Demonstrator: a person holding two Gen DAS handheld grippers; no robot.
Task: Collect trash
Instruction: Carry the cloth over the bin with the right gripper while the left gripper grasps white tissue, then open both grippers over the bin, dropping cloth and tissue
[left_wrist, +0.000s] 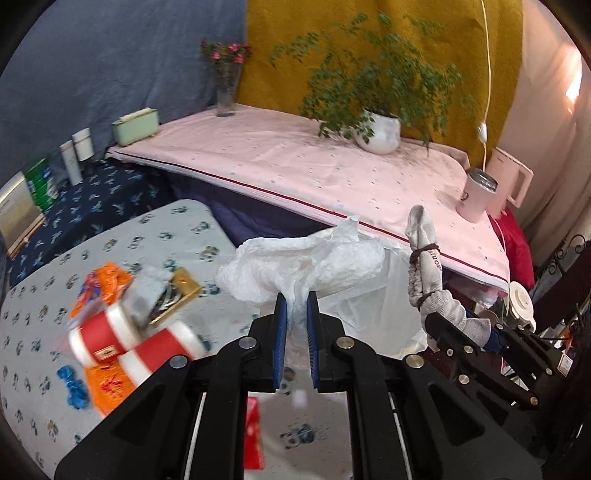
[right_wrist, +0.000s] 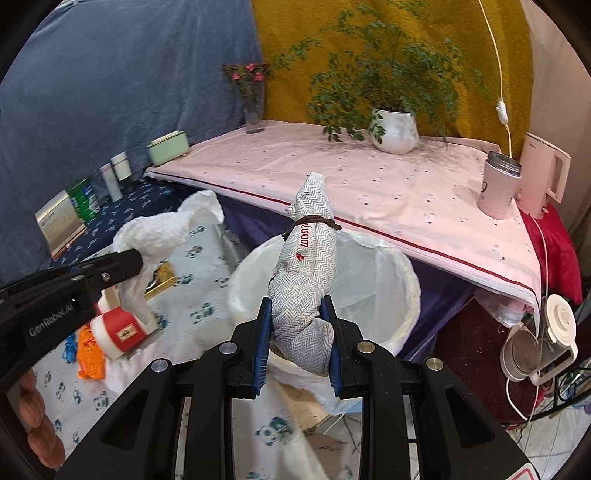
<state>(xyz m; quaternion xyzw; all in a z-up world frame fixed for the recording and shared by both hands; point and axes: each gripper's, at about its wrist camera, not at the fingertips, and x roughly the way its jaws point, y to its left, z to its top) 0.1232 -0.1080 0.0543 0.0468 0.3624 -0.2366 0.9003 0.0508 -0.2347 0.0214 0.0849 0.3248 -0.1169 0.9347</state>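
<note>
Left gripper (left_wrist: 296, 314) was clamped on crumpled white tissue (left_wrist: 303, 258), right gripper (right_wrist: 297, 332) on a tied grey cloth bundle (right_wrist: 306, 266), both held at the lined bin (right_wrist: 388, 258). Each load was best centred above the opening before any release.

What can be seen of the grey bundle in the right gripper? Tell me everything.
The grey bundle is a rolled herringbone-weave cloth, pale grey and white, tied with dark brown cord near its top and again lower down. Red lettering runs along its side, only partly legible. It stands nearly upright, its lower folded end clamped between the blue pads of the right gripper, its tip leaning slightly right. It hangs in front of the white-lined bin. Only the gripper appears to touch it.
</note>
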